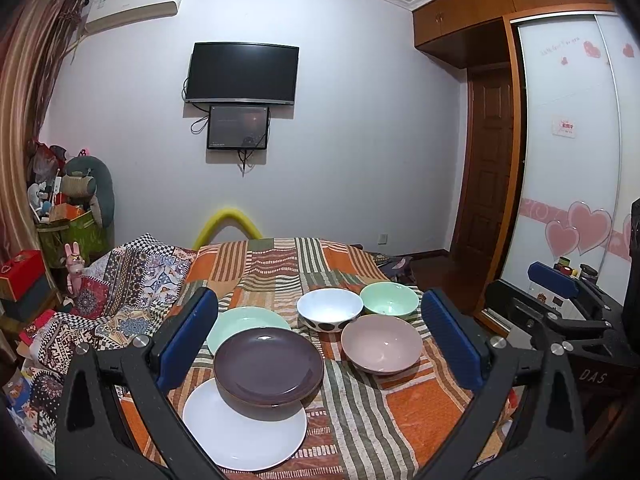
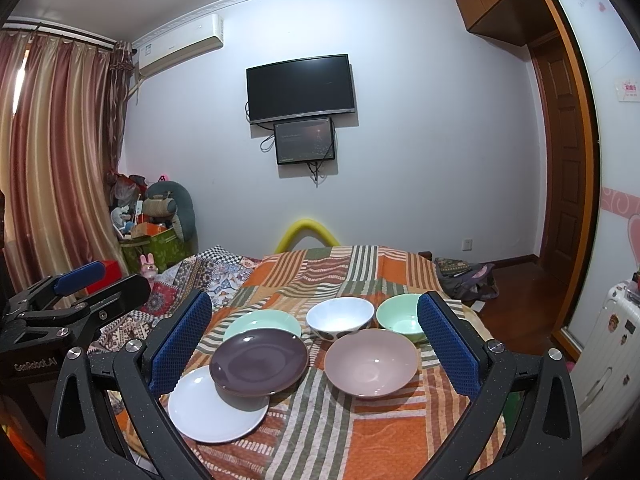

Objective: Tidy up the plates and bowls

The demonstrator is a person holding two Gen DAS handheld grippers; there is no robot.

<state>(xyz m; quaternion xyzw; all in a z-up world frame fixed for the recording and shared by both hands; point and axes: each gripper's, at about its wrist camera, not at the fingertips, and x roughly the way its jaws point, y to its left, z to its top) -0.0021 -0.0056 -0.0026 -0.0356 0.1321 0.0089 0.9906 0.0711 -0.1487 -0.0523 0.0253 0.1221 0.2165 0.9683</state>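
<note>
On the striped orange cloth (image 1: 400, 412) lie three overlapping plates: a white plate (image 1: 244, 436) (image 2: 212, 412) at the front, a dark purple plate (image 1: 268, 364) (image 2: 259, 360) resting on it, and a mint green plate (image 1: 248, 320) (image 2: 262, 321) behind. To the right stand three bowls: a pink bowl (image 1: 382, 344) (image 2: 371, 362), a white bowl with dark spots (image 1: 330, 309) (image 2: 340, 317) and a mint green bowl (image 1: 390, 300) (image 2: 400, 318). My left gripper (image 1: 320, 340) and right gripper (image 2: 316, 348) are both open and empty, held above the near edge of the table.
A patchwork cloth (image 1: 120, 280) covers the surface to the left. A yellow foam arch (image 2: 308, 232) stands behind the table. Boxes and toys (image 1: 68, 216) fill the left corner. A white suitcase (image 2: 608, 360) and a bag (image 2: 468, 280) are on the floor at right.
</note>
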